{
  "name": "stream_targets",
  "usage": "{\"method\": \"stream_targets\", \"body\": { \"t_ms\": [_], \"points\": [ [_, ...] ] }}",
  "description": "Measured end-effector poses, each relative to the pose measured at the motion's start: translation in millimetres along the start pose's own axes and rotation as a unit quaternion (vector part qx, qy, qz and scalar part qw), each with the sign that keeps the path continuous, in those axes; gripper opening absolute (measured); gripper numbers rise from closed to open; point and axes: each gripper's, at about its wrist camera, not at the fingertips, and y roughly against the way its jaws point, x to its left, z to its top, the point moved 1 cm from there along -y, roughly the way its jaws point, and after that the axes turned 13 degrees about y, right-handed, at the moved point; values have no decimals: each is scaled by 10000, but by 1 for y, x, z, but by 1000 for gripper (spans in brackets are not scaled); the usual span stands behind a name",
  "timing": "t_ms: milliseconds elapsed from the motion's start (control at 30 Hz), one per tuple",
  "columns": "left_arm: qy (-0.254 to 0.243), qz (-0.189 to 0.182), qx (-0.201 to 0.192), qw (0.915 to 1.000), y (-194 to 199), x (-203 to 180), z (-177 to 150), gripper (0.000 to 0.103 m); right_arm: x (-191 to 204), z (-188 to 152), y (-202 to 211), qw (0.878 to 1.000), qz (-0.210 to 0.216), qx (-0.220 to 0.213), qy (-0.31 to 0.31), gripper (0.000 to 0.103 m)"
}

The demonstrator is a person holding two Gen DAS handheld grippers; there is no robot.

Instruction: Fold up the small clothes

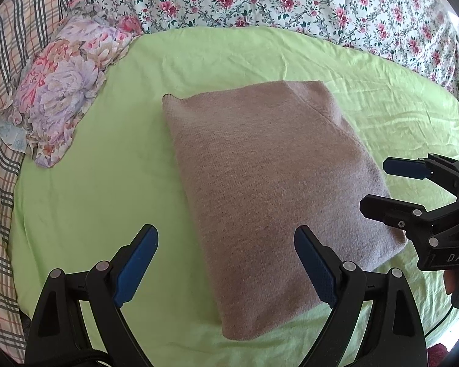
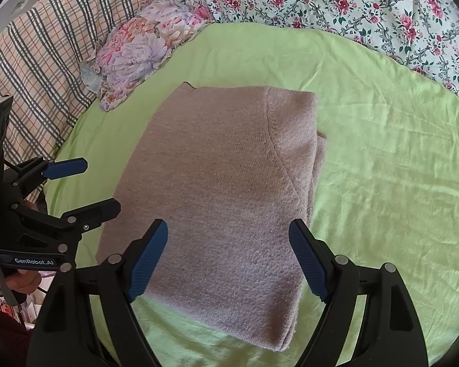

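Sweater point(image 1: 272, 195) lies folded on the bed point(image 1: 101, 202), long axis running away from both grippers; left gripper point(image 1: 226, 266) and right gripper point(image 2: 228, 257) hover at its near end, jaws apart, empty.

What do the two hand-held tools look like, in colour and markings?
Both are black plastic with silver rivets and ribbed blue pads. The left tool carries white "GenRobot.AI" lettering, seen from the right wrist view. The right tool shows "DAS" in the left wrist view.

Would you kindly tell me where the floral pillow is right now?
The floral pillow lies upper left in both views, on the green sheet's edge beside the plaid bedding.
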Motion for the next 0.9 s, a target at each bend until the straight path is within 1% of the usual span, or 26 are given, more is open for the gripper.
{"method": "stream_targets", "body": {
  "t_ms": [900],
  "points": [
    [-48,-74,-19,10000,4,0,4,91,5,5,5,9999,-27,-83,61,82]
  ]
}}
